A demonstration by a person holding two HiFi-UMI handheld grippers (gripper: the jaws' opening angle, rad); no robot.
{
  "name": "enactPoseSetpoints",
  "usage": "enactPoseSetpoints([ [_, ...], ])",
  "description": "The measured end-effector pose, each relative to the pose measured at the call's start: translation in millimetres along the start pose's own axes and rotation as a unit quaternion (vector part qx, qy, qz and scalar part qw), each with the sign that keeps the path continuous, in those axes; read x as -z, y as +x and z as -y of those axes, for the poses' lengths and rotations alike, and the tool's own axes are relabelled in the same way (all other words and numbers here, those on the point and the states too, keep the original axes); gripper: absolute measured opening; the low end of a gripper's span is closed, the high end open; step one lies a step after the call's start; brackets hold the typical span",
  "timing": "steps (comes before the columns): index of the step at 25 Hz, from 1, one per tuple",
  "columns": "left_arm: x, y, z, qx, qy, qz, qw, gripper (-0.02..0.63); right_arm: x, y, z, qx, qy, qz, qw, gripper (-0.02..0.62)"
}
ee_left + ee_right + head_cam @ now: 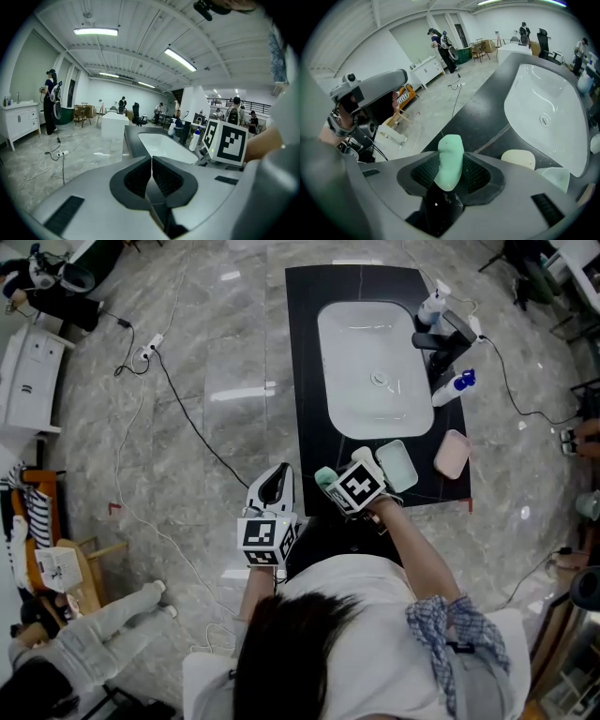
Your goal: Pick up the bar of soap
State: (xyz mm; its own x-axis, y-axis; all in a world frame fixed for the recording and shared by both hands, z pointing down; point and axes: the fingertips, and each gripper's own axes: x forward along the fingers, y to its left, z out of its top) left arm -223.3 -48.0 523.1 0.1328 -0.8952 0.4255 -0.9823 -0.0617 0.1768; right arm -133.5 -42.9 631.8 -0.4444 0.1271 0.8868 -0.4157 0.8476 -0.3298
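head view: we see the right gripper over the near edge of the black counter, in front of the white basin. the mint-green bar of soap sticks out at its tip. a pale green dish lies just beside it on the counter. the left gripper hangs off the counter's left edge, over the floor, apart from everything on top.

left gripper view: we find the left gripper with its jaws pressed together and nothing between them. it looks along the counter toward the basin and takes no part in the task.

right gripper view: here the right gripper has the bar of soap standing on end between its ribbed pads. both pads look to us to be against its sides, so we read it as clamped on the soap. a cream oval piece and the dish lie on the counter beyond.

we judge the grasp made. we cannot tell whether the soap's lower end is clear of the counter, so what may be left is to raise it well free.
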Motion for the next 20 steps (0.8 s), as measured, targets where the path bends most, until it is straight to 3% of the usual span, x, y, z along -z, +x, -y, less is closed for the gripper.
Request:
enactPoseSetpoints([
  [14, 2, 7, 11, 0.010, 0.011, -0.006, 0.9999, 0.014, 5, -4, 13, 0.021, -0.015, 0.016, 1.000, 0.213],
  [20, 0, 7, 17, 0.015, 0.009, -0.004, 0.9998, 0.014, -3, -17, 10, -0.023, 0.028, 0.072, 0.997, 0.232],
])
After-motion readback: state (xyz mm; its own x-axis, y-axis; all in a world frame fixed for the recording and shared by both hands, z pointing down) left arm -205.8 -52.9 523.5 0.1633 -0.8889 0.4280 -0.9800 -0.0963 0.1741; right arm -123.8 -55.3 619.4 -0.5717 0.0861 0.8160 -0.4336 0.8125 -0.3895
